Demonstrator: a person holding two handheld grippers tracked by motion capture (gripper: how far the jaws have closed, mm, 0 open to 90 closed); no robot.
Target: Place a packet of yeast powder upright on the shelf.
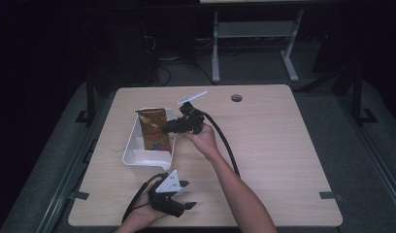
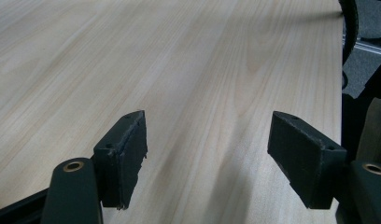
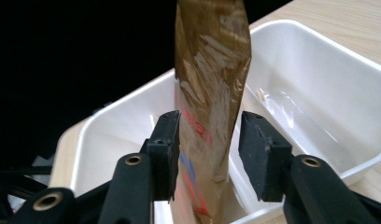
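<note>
Jaws of right gripper [image 3: 208,140] astride gold packet [image 3: 209,93], white bin [image 3: 314,70].

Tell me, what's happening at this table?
A person works with a handheld tool in each hand. The right tool has its jaws either side of a brown snack packet standing in a white tub; one jaw touches it, the other shows a small gap. The left tool rests open over bare wooden table, holding nothing.
</note>
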